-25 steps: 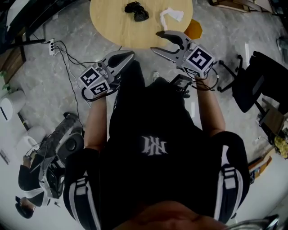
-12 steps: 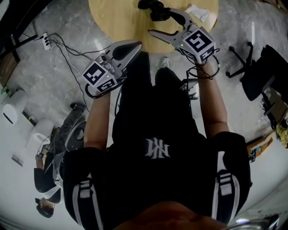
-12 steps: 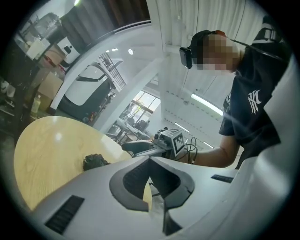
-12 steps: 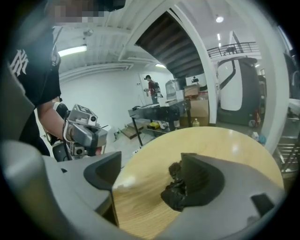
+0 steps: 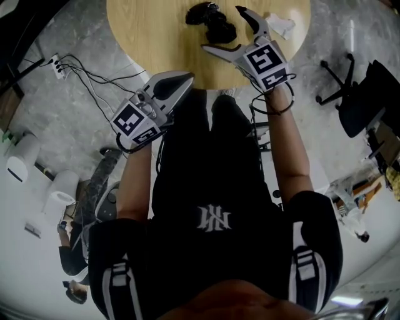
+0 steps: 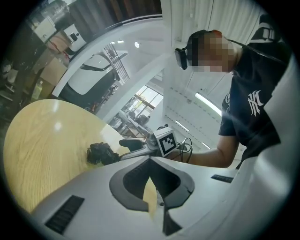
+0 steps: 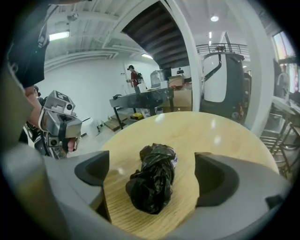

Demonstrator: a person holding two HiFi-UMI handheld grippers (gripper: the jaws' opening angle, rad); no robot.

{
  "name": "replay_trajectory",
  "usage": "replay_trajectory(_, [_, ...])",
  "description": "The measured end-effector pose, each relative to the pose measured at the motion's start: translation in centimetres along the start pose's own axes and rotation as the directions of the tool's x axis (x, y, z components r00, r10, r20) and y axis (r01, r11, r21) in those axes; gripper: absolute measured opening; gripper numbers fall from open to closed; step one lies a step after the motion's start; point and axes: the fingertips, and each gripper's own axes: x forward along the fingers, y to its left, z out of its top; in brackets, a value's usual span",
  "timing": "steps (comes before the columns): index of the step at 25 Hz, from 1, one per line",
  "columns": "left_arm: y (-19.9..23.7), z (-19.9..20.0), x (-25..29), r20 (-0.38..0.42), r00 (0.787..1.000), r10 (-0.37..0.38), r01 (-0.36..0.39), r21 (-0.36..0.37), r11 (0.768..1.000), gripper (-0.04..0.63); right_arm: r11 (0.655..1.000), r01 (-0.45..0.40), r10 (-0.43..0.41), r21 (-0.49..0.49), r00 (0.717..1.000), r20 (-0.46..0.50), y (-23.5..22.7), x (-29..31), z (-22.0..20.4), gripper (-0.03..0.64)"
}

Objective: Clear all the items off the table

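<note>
Two items lie on the round pale wooden worktop [image 5: 150, 31]: a crumpled black plastic bag [image 5: 203, 12] and crumpled white paper [image 5: 281, 26] (nothing looks cleared yet). The right gripper [image 5: 221, 29] has just been opening its jaws; they straddle the bag without touching it. The left gripper [image 5: 184, 80] has its jaws together, empty.

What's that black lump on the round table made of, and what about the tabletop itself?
Black lump: most likely thin plastic film, like a scrunched bag, since it shows glossy highlights along sharp, tight wrinkles.
Tabletop: pale wood or a wood-look laminate, with fine grain lines and a soft sheen that mirrors the ceiling lights. The look alone doesn't settle which.
</note>
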Motion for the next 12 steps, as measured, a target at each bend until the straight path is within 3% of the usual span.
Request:
replay_trajectory(6, [-0.2,1.1,0.3,-0.012,1.000,-0.024,0.024,-0.008,1.000,0.012,0.999,-0.024,0.028,0.042,0.993,-0.111,-0.3,1.7,-0.6,0.568])
replay_trajectory(8, [0.0,1.3,0.1,-0.011,1.000,-0.021,0.021,-0.005,1.000,0.012,1.000,-0.024,0.025,0.010,0.987,-0.160,-0.4,1.9,-1.3,0.463])
replay_trajectory(10, [0.4,1.5,-0.3,-0.003,1.000,-0.014,0.014,-0.004,1.000,0.012,1.000,-0.022,0.019,-0.011,0.978,-0.206,-0.5,2.2,-2.1,0.460])
replay_trajectory(12, [0.8,1.7,-0.9,0.010,1.000,-0.005,0.005,-0.009,1.000,0.012,1.000,-0.017,0.011,-0.023,0.972,-0.234,-0.6,2.4,-2.7,0.377])
